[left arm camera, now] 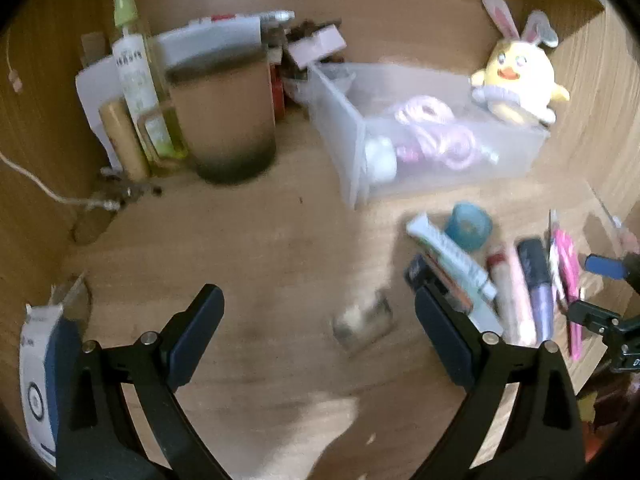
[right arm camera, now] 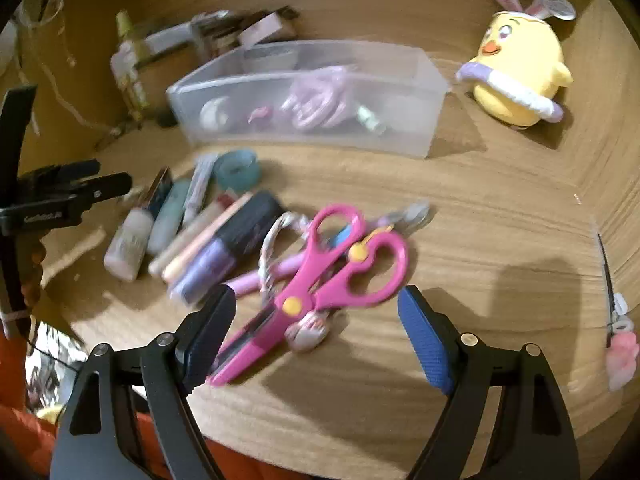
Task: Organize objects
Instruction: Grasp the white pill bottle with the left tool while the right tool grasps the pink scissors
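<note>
A heap of cosmetic tubes [left arm camera: 452,258] and pens [right arm camera: 208,248] lies on the wooden desk in front of a clear plastic bin [left arm camera: 340,132] [right arm camera: 416,120], which holds pink cords and small items. A teal tape roll [left arm camera: 468,226] [right arm camera: 236,168] sits beside the heap. Pink scissors [right arm camera: 320,280] rest on a cord and small trinkets. My right gripper [right arm camera: 316,298] is open just above and around the scissors' blades, not pressing on them. My left gripper [left arm camera: 316,292] is open over the desk, with a small blurred object [left arm camera: 362,322] lying between its fingers, untouched.
A yellow chick plush [left arm camera: 520,80] [right arm camera: 520,76] stands right of the bin. At the back left are a brown cup [left arm camera: 224,120], a spray bottle [left arm camera: 132,72] and a white cable [left arm camera: 36,184]. A hair clip [right arm camera: 616,320] lies at the far right, a white box [left arm camera: 40,380] at the near left.
</note>
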{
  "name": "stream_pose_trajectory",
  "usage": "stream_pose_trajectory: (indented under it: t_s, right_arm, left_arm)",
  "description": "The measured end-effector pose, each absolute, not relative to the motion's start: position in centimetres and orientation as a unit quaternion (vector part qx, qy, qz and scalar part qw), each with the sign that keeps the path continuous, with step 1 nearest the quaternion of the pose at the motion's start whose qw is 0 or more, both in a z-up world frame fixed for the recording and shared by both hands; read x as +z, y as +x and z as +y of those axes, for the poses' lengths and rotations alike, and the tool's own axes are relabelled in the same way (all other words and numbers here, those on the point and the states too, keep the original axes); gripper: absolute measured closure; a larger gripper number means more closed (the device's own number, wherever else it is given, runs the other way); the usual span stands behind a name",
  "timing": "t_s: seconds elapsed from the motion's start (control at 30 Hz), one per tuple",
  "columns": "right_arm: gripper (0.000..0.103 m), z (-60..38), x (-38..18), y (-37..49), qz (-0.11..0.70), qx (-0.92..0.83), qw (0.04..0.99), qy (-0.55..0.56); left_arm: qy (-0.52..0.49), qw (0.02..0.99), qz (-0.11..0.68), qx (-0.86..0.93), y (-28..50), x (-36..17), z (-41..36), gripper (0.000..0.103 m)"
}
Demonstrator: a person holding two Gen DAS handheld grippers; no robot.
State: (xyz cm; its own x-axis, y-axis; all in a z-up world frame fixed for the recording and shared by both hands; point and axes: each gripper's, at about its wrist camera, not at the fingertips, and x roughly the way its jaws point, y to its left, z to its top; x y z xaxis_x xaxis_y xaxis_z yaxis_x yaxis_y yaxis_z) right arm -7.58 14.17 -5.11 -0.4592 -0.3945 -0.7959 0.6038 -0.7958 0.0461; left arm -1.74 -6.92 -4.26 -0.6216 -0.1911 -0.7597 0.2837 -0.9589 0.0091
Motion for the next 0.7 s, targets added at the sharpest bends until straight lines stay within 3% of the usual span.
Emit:
stream_pose_trajectory:
  t_s: [0.1, 0.4, 0.7]
  right_arm:
    - [0.024, 14.3, -5.5, -7.0, 0.146, -0.846, 0.294, 0.420]
    - [0.066, 17.1, -5.3, -8.9, 0.135, -0.851, 0.272, 0.428]
    - [0.067, 16.6, -4.3, -10.9, 0.109, -0.848, 0.308, 0.417]
  left_arm:
    - [0.420, 0.129, 0.049, -0.897, -1.3, -4.9, -6.2, 0.006]
    - [0.403, 0.131, 0.050, -0.904, -0.3, -4.0, -4.8, 0.006]
    - [0.379, 0.105, 0.081, -0.916, 0.8, -2.3, -2.8, 0.006]
